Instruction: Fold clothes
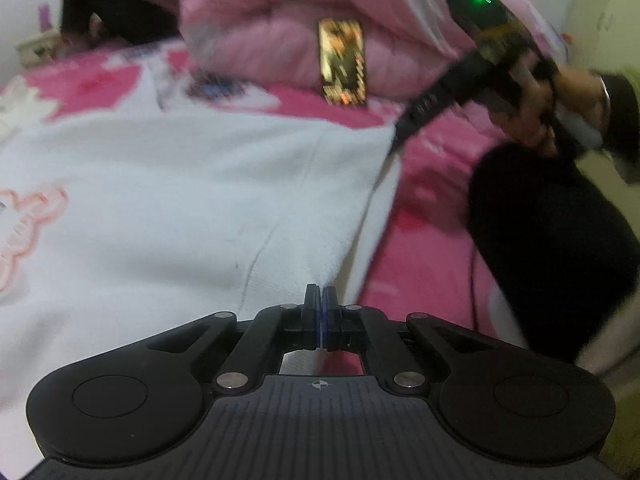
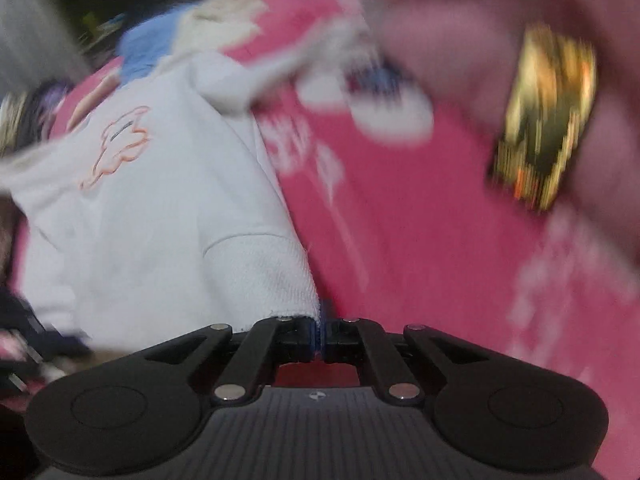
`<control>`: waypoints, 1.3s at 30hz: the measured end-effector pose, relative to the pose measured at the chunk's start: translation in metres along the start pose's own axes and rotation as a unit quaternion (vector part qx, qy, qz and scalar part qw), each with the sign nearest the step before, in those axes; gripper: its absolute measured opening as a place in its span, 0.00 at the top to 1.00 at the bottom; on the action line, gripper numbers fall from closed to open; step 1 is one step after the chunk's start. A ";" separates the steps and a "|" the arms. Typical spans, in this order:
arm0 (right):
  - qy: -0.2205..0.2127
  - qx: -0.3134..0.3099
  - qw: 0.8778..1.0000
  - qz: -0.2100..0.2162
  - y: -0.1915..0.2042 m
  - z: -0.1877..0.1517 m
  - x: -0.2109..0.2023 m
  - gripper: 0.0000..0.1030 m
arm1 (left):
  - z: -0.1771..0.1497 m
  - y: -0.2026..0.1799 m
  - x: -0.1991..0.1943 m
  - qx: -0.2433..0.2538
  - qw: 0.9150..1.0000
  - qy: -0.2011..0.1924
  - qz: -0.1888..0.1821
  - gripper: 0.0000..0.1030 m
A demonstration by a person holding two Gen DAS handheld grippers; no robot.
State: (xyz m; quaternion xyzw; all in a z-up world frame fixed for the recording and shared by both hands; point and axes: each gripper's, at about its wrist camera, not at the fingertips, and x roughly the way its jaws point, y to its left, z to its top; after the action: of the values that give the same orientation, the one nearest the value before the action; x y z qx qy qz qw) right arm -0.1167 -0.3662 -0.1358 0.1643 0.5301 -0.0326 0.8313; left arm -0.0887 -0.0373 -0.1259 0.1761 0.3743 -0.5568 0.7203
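the bed [image 1: 420, 264], covered in a bright pink sheet with white print, serves as the folding surface, so everything is spread flat on it. a pink quilt [image 1: 260, 32] is bunched at the far side, likely pushed back to leave room. a gold and black card or packet [image 1: 343, 62] lies at the quilt's near edge. the white sweatshirt [image 1: 192, 200] lies across the left and middle of the bed, orange outline print up, its hood toward the far left in the right wrist view. its right hem edge runs from near to far, and both tools work along that edge. the left gripper [image 1: 321, 300] is pressed together at the near corner of the hem, apparently pinching the cloth. the right gripper [image 2: 321, 320] is clamped on the ribbed hem corner; from the left view it sits farther along the same edge, held by a hand [image 1: 532, 108]. two pinches on one edge suggest lifting that side to fold it over leftward.
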 end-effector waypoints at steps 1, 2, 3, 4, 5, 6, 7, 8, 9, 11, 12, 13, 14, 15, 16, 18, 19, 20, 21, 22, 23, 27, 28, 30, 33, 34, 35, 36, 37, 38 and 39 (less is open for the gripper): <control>0.008 0.009 1.000 0.003 -0.002 -0.001 0.003 0.98 | -0.003 -0.002 0.003 0.008 1.000 0.008 0.002 1.00; 0.012 0.014 1.000 0.004 -0.003 -0.001 0.004 0.98 | -0.006 -0.003 0.006 0.016 1.000 0.016 0.005 1.00; 0.016 0.008 1.000 0.001 -0.002 -0.001 0.006 0.98 | -0.010 -0.002 0.010 0.017 1.000 0.023 0.008 1.00; 0.019 -0.002 1.000 -0.004 0.000 0.000 0.007 0.98 | -0.013 -0.001 0.014 0.016 0.999 0.030 0.011 1.00; 0.028 -0.018 0.999 -0.010 0.004 -0.001 0.009 0.96 | -0.016 0.000 0.018 0.015 0.999 0.038 0.015 1.00; 0.044 -0.036 0.998 -0.019 0.007 -0.002 0.014 0.92 | -0.019 0.001 0.021 0.016 0.999 0.044 0.014 1.00; 0.063 -0.055 0.996 -0.028 0.010 -0.003 0.018 0.81 | -0.020 0.001 0.022 0.018 0.999 0.045 0.014 1.00; 0.081 -0.078 0.993 -0.037 0.014 -0.005 0.021 0.75 | -0.022 0.001 0.022 0.020 0.999 0.046 0.013 1.00; 0.092 -0.099 0.990 -0.044 0.016 -0.007 0.020 0.72 | -0.022 0.001 0.021 0.022 0.999 0.045 0.012 1.00; 0.098 -0.115 0.987 -0.046 0.013 -0.004 0.011 0.65 | -0.021 0.002 0.019 0.019 0.999 0.044 0.008 1.00; 0.098 -0.114 0.988 -0.043 0.009 0.000 0.004 0.65 | -0.022 0.003 0.018 0.016 0.999 0.043 0.007 1.00; 0.090 -0.099 0.990 -0.031 0.002 0.008 -0.002 0.65 | -0.023 0.003 0.017 0.013 0.999 0.042 0.005 1.00; 0.079 -0.079 0.994 -0.015 -0.006 0.017 -0.008 0.63 | -0.023 0.004 0.018 0.010 0.999 0.043 0.005 1.00; 0.067 -0.058 0.996 0.000 -0.013 0.027 -0.015 0.61 | -0.023 0.004 0.018 0.008 0.999 0.044 0.005 1.00; 0.050 -0.031 0.998 0.022 -0.021 0.040 -0.019 0.59 | -0.023 0.004 0.019 0.007 0.999 0.044 0.006 1.00; 0.012 0.024 0.997 0.076 -0.032 0.069 -0.017 0.56 | -0.023 0.003 0.020 0.009 0.999 0.045 0.008 1.00; -0.007 0.051 0.993 0.106 -0.035 0.084 -0.012 0.47 | -0.023 0.002 0.021 0.010 0.999 0.046 0.009 1.00; -0.015 0.069 0.989 0.131 -0.033 0.099 0.001 0.44 | -0.022 0.001 0.022 0.010 0.999 0.046 0.011 1.00; -0.017 0.082 0.984 0.154 -0.030 0.115 0.017 0.44 | -0.022 0.001 0.022 0.011 0.999 0.046 0.012 1.00; -0.019 0.096 0.979 0.177 -0.026 0.130 0.033 0.43 | -0.022 0.000 0.022 0.013 0.999 0.046 0.014 1.00; -0.021 0.110 0.974 0.199 -0.023 0.145 0.049 0.41 | -0.023 0.000 0.023 0.015 0.999 0.046 0.016 1.00; 0.006 0.163 0.962 0.220 -0.006 0.195 0.129 0.37 | -0.025 0.001 0.025 0.018 0.999 0.045 0.016 1.00; 0.014 0.176 0.958 0.224 -0.004 0.203 0.146 0.35 | -0.026 0.001 0.025 0.019 0.999 0.045 0.014 1.00; 0.023 0.210 0.949 0.233 -0.002 0.215 0.177 0.34 | -0.026 0.003 0.026 0.019 0.999 0.044 0.009 1.00; -0.013 0.213 0.948 0.236 0.004 0.232 0.191 0.85 | -0.028 0.007 0.027 0.020 0.999 0.043 -0.003 1.00; -0.031 0.196 0.951 0.235 0.008 0.240 0.188 0.85 | -0.028 0.009 0.027 0.020 0.999 0.043 -0.008 1.00; -0.060 0.173 0.957 0.226 0.013 0.250 0.179 0.86 | -0.028 0.010 0.028 0.019 0.999 0.043 -0.012 1.00; -0.092 0.148 0.961 0.214 0.018 0.260 0.169 0.86 | -0.029 0.012 0.028 0.017 0.999 0.043 -0.017 1.00; -0.123 0.122 0.964 0.201 0.023 0.271 0.160 0.86 | -0.029 0.013 0.028 0.013 0.999 0.044 -0.020 1.00; -0.149 0.104 0.966 0.183 0.026 0.283 0.151 0.86 | -0.029 0.015 0.028 0.010 0.999 0.044 -0.024 1.00; -0.171 0.089 0.967 0.164 0.029 0.295 0.144 0.86 | -0.029 0.016 0.028 0.009 0.999 0.044 -0.027 1.00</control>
State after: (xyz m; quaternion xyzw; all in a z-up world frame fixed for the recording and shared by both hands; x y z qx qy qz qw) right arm 0.2098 -0.4127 -0.1438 0.3140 0.3408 0.0293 0.8857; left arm -0.0809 -0.0313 -0.1683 0.1971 0.4049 -0.5709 0.6865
